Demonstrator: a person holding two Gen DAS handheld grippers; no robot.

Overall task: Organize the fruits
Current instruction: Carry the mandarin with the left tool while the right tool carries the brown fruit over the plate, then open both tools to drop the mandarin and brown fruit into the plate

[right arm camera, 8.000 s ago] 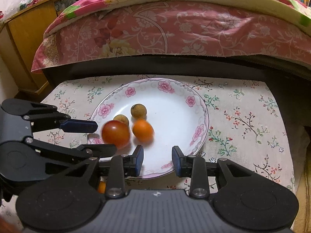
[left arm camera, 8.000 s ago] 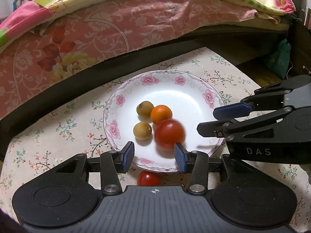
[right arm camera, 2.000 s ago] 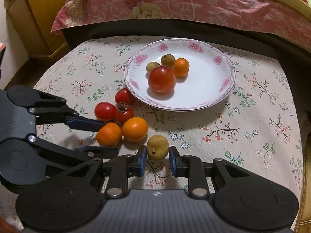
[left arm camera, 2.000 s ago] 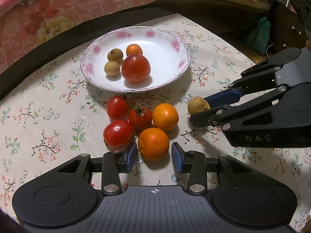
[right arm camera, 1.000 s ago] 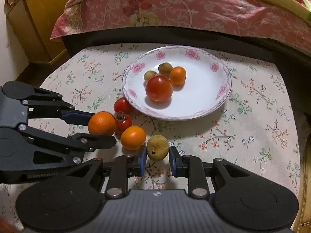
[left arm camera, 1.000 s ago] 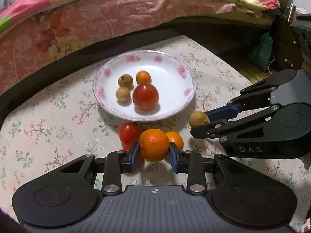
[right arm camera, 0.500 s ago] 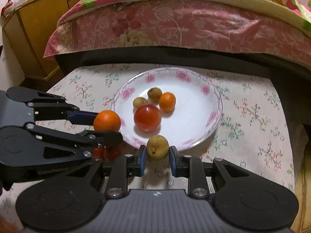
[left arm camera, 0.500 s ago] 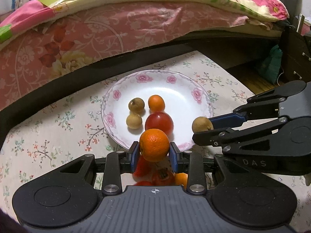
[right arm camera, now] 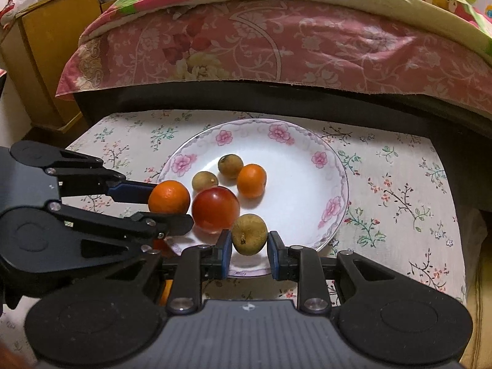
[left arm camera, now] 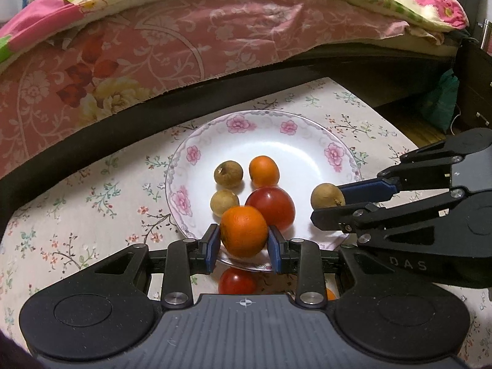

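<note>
Left gripper pinched an orange over the plate's 6 o'clock rim. Right gripper pinched a brown fruit there too, at 5 o'clock of the tomato.

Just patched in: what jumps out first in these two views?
Both grippers carry fruit over the near rim of the plate: the left gripper clamps an orange, the right gripper a brown fruit. In the plate lie a tomato, a small orange and two brown fruits.
</note>
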